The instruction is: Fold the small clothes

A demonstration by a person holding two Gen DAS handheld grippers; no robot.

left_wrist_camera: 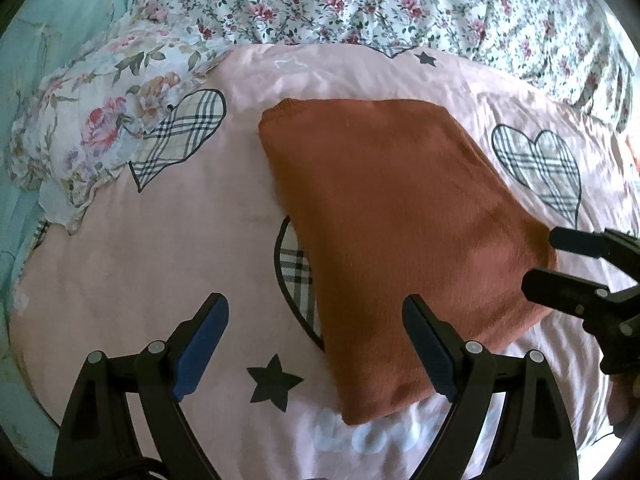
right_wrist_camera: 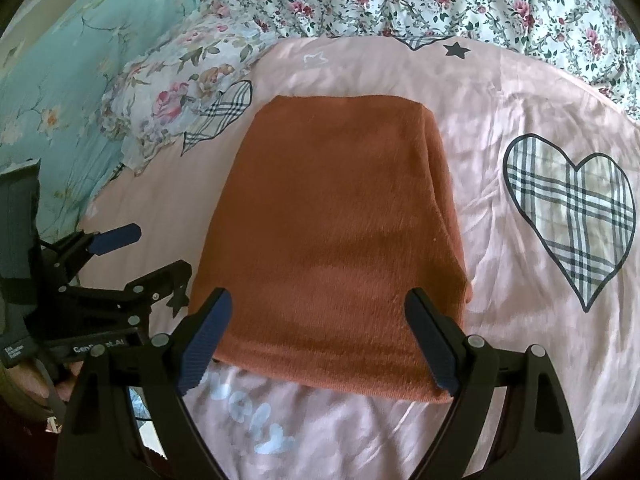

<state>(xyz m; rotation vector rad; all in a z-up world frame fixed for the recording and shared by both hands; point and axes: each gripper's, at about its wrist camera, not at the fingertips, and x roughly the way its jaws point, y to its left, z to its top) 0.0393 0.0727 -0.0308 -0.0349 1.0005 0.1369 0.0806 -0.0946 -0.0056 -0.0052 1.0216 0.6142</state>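
Note:
A rust-orange garment (left_wrist_camera: pixel 400 220) lies folded into a flat rectangle on the pink bedsheet (left_wrist_camera: pixel 160 248); it also shows in the right wrist view (right_wrist_camera: pixel 340 232). My left gripper (left_wrist_camera: pixel 316 348) is open and empty, above the garment's near left edge. My right gripper (right_wrist_camera: pixel 318 340) is open and empty, above the garment's near edge. The right gripper shows at the right of the left wrist view (left_wrist_camera: pixel 560 260), and the left gripper at the left of the right wrist view (right_wrist_camera: pixel 156 252). Neither touches the cloth.
The pink sheet (right_wrist_camera: pixel 500 128) has plaid hearts, black stars and white lettering. A rose-print pillow (left_wrist_camera: pixel 100 132) lies at the far left, a small-flower quilt (left_wrist_camera: pixel 400 0) along the back, and a teal flowered cover (right_wrist_camera: pixel 60 60) at the left.

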